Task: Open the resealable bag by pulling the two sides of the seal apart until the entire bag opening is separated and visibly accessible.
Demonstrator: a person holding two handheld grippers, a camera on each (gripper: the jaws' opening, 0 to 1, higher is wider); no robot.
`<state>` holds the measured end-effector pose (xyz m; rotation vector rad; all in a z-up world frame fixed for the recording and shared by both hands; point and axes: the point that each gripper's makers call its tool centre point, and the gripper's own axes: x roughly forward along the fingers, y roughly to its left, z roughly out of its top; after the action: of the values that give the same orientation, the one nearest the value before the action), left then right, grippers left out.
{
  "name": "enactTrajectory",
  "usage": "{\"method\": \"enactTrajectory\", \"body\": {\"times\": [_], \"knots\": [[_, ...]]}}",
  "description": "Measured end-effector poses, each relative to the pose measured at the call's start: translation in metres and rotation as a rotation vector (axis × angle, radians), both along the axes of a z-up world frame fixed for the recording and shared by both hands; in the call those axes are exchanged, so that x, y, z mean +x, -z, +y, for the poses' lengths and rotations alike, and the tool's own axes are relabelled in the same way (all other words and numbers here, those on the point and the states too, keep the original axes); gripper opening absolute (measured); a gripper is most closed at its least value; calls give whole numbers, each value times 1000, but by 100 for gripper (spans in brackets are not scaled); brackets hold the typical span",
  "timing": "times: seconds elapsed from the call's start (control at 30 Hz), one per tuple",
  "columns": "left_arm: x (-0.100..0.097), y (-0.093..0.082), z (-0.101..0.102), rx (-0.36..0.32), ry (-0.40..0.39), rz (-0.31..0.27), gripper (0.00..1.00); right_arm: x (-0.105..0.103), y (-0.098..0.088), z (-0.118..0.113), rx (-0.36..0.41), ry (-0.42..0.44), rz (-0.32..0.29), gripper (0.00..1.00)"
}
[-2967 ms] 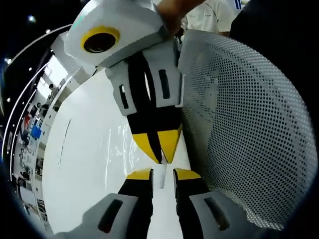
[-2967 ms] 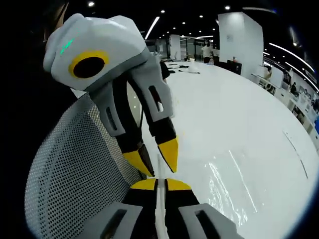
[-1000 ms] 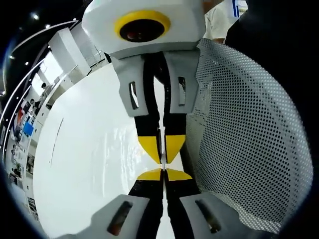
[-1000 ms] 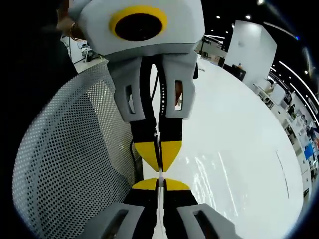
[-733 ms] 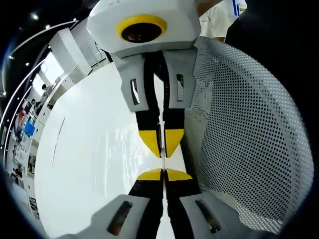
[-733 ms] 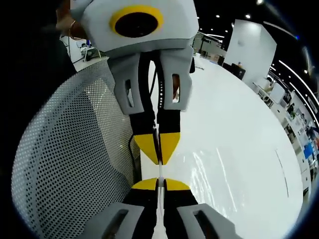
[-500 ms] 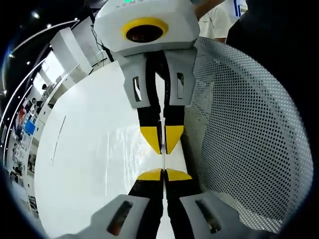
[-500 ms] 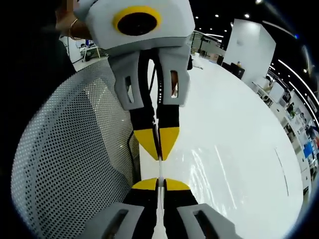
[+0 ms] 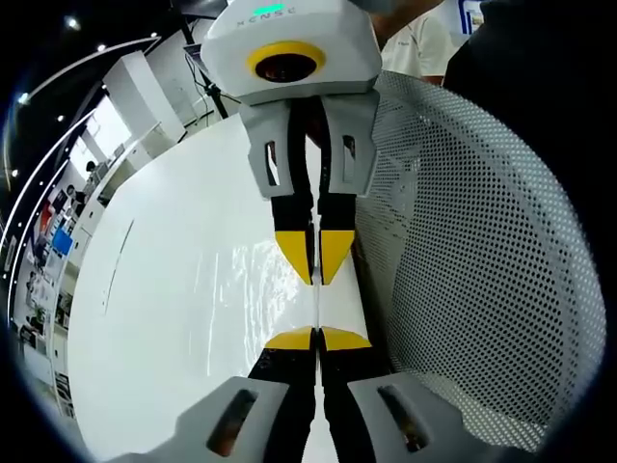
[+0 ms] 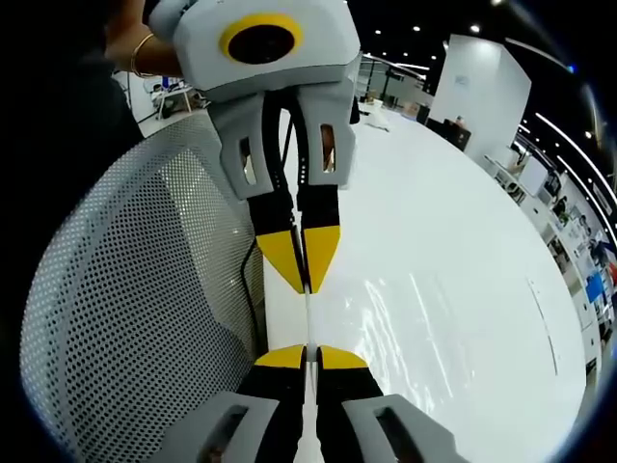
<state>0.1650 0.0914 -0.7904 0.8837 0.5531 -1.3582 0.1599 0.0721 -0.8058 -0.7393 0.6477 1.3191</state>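
the left gripper (image 9: 316, 339) has its two yellow tips pressed tight together, with a thin strip of clear plastic caught between them. the right gripper (image 10: 306, 357) is the same: tips pinched on a thin clear edge. the two grippers face each other, tip to tip. in the left gripper view the right gripper (image 9: 315, 258) comes down from the top, and in the right gripper view the left gripper (image 10: 303, 263) does the same. there is a small gap between the two pairs of tips.

they are held like this, i think, so each one has one side of the bag's top. then pulling them away from each other should split the seal.

the bag (image 9: 317, 307) is in the air between the tips, above the white table (image 9: 174, 318). it is see-through and very hard to see. it shows as a thin pale line going from one pair of tips to the other (image 10: 308, 318). i cannot tell how much of the seal is open. the rest of the bag is too faint against the shiny table to make out, so the opening does not look wide yet.

next to the grippers is a grey mesh chair back (image 9: 472, 260) full of little holes, also seen in the right gripper view (image 10: 125, 318). a hand (image 10: 130, 48) with a bangle holds the left gripper from behind.
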Motion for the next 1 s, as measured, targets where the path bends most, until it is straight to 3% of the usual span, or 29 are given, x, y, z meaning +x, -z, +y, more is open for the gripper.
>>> {"method": "enactTrajectory", "body": {"times": [1.0], "knots": [[1, -1, 8, 5, -10, -1, 0, 0, 5, -16, -25, 19, 7, 0]]}}
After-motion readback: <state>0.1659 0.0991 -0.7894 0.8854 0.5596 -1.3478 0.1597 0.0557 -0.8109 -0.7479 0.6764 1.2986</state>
